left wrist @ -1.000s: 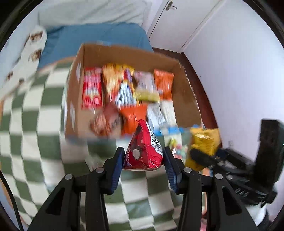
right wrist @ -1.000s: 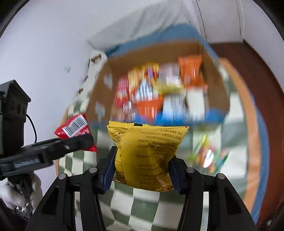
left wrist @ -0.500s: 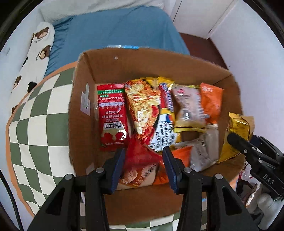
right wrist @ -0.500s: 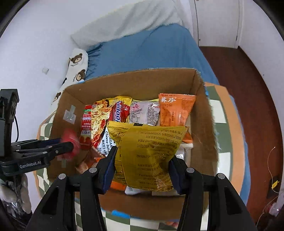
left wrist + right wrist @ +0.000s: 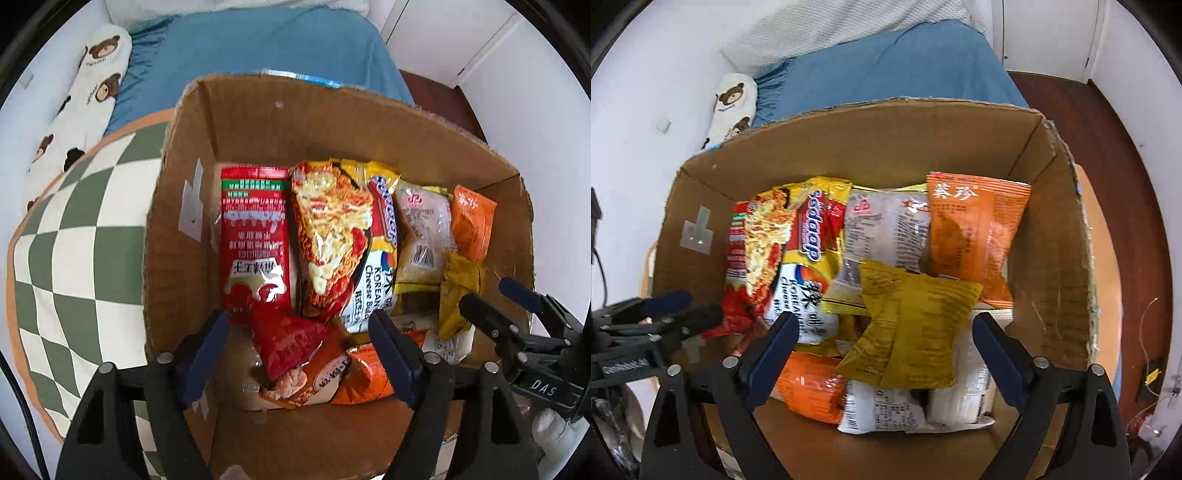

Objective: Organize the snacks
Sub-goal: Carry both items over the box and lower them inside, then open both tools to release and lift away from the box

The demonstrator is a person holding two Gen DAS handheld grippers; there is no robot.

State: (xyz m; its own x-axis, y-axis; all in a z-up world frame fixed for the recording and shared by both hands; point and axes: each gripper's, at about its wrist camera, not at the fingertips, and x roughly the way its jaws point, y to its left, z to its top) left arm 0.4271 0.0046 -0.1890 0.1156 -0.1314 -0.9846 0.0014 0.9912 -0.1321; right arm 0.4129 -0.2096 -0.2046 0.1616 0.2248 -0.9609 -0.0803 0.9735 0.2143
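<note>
A cardboard box (image 5: 177, 266) holds several snack packs and also shows in the right wrist view (image 5: 1052, 229). My left gripper (image 5: 299, 354) is open above the box's near left part; a small red pack (image 5: 288, 343) lies loose between its fingers on the other packs. My right gripper (image 5: 882, 350) is open above the box's near right part; a yellow pack (image 5: 916, 328) lies loose between its fingers on the pile. The right gripper (image 5: 491, 302) shows at the right of the left wrist view. The left gripper (image 5: 683, 306) shows at the left of the right wrist view.
The box stands on a green and white checked mat (image 5: 74, 240) with an orange rim. Behind it is a bed with a blue sheet (image 5: 258, 48) and a bear-print pillow (image 5: 85, 96). White walls, a white door (image 5: 443, 33) and dark wood floor (image 5: 1137, 184) lie to the right.
Both grippers moved over the box and opened. The red pack left the left gripper and the yellow pack left the right gripper; both now lie in the box.
</note>
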